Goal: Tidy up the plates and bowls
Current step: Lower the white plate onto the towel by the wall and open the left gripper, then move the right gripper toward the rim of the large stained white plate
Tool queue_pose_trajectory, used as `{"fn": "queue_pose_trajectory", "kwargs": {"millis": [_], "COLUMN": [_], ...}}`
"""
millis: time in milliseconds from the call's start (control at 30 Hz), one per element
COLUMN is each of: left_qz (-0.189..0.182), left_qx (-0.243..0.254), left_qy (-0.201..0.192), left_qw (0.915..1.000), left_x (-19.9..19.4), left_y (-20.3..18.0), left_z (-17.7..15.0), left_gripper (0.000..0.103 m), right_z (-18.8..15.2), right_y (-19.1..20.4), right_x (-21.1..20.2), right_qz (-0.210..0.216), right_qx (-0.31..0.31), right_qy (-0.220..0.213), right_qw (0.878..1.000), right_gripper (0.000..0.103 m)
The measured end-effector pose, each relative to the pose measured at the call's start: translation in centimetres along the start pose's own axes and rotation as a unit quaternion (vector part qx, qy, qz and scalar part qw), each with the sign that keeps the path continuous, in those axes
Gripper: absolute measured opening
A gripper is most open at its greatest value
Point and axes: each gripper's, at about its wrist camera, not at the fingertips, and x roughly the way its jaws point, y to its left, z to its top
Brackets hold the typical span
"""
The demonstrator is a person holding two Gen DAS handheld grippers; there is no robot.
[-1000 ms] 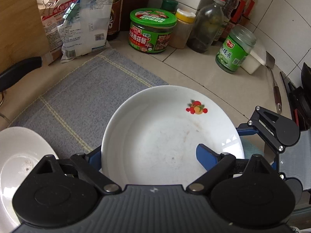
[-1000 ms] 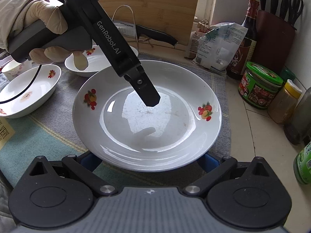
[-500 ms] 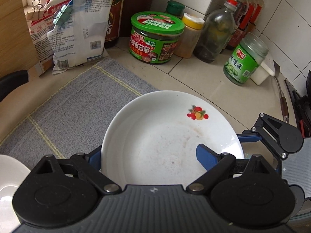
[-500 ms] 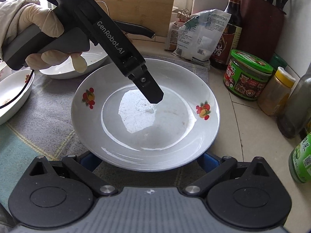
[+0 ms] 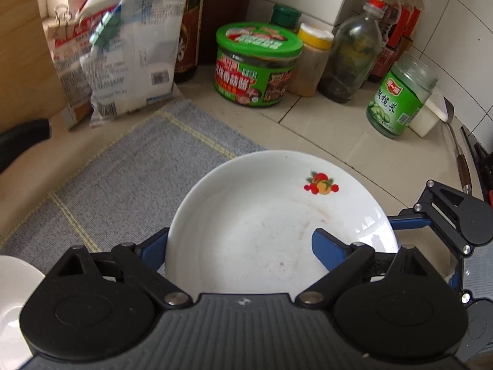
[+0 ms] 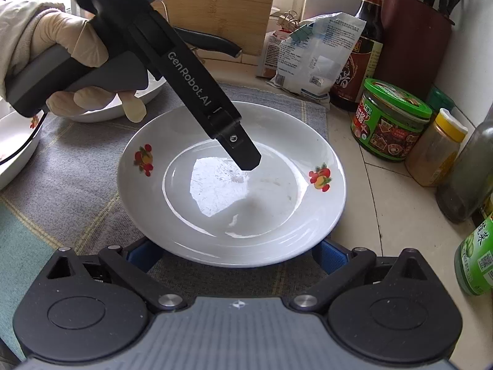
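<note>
Releasing the fruit-print plate (image 6: 277,215) — left gripper (image 5: 238,240) jaws opening, rim between them.
Right gripper (image 6: 234,252) spread at 6 o'clock — likely best to withdraw the 2 level, no dragging.

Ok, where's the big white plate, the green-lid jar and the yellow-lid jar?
big white plate (image 6: 277,215), right wrist view, on its shiny inside.
green-lid jar (image 6: 391,129), right wrist view, on its label.
yellow-lid jar (image 6: 437,151), right wrist view, on its side.
</note>
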Motion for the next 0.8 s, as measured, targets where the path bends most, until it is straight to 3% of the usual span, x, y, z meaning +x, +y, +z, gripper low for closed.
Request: {"fn": "queue_pose_trajectory", "kwargs": {"millis": [400,567,800], "left_qz": [0.048,0.07,0.102], "left_qx": [0.038,0.034,-0.005], "left_qy": [-0.084,-0.14,-0.173], "left_qw": [0.9946,0.9871,0.9796], "left_x": [-7.9,-12.4,-15.9], "left_y": [-3.3,-5.6,-8.9], "left_z": [-1.6,-4.4,-10.1], "left_gripper": [0.099,0.102,0.102], "right_z": [-0.3,-0.7,-1.8], "right_y": [1.5,2.8,4.7], "right_x": [-3.0,-5.3,-8.4], "right_qz": [-0.02,-0.04,-0.036], "right_qx": [0.03,0.04,0.062], "right_qy": [0.02,0.011,-0.013], "right_qw": [0.999,0.998,0.997], "right_gripper": [0.103,0.103,0.103]}}
